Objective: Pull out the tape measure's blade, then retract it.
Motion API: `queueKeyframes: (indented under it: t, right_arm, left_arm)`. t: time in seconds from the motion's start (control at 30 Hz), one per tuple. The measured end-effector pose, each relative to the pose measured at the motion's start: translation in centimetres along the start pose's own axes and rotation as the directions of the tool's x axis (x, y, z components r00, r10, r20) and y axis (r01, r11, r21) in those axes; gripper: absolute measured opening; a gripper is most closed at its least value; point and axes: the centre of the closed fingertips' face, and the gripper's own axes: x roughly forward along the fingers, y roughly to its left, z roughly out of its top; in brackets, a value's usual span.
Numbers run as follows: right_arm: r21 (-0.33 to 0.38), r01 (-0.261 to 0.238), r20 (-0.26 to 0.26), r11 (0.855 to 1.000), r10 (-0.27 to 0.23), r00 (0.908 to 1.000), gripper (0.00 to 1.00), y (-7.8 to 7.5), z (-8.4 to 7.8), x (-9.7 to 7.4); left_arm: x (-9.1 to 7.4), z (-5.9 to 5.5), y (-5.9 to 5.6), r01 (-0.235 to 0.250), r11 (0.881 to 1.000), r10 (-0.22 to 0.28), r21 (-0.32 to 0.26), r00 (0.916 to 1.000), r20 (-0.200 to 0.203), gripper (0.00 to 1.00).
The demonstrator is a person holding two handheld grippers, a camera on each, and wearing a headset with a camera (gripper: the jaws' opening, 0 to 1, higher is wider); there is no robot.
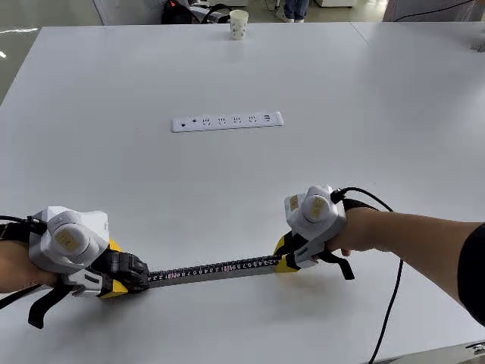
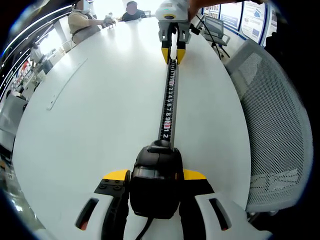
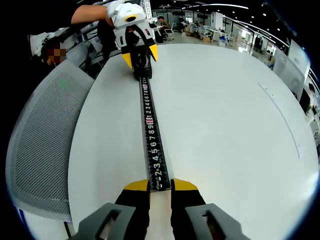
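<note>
The white workbench carries a power strip mid-table and a paper cup at its far edge. Near the front edge the left gripper is clamped around the tape measure's black case, and the blade runs flat along the table to the right gripper, whose yellow tips pinch its end. The pull-out looks about done. Retracting calls for walking the right gripper toward the case and feeding the blade in slowly so it cannot whip.
</note>
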Motion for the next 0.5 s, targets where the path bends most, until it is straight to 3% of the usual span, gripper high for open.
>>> queueKeyframes:
  t: [0.1,0.2,0.4,0.5]
  right_arm:
    - [-0.004,0.002,-0.011,1.0,-0.002,0.9999,0.12,0.0,0.0,0.0]
    - [-0.041,0.011,-0.044,0.999,-0.013,0.9989,0.12,0.1,0.0,0.1]
    - [-0.076,0.027,-0.058,0.997,-0.031,0.9978,0.13,0.1,-0.1,0.1]
    - [-0.099,0.033,-0.067,0.995,-0.04,0.9969,0.13,0.2,-0.1,0.0]
  left_arm:
    - [0.0,-0.2,0.0,0.005,1.0,-0.005,0.001,0.9999,-0.014,0.34]
    - [-0.1,-0.9,0.2,0.003,1.0,-0.003,-0.005,0.9985,-0.055,0.35]
    - [-0.6,-1.1,0.3,-0.004,1.0,0.003,-0.015,0.9988,-0.05,0.4]
    - [-0.8,-0.8,0.3,-0.001,0.999,-0.001,-0.041,0.9996,-0.027,0.46]
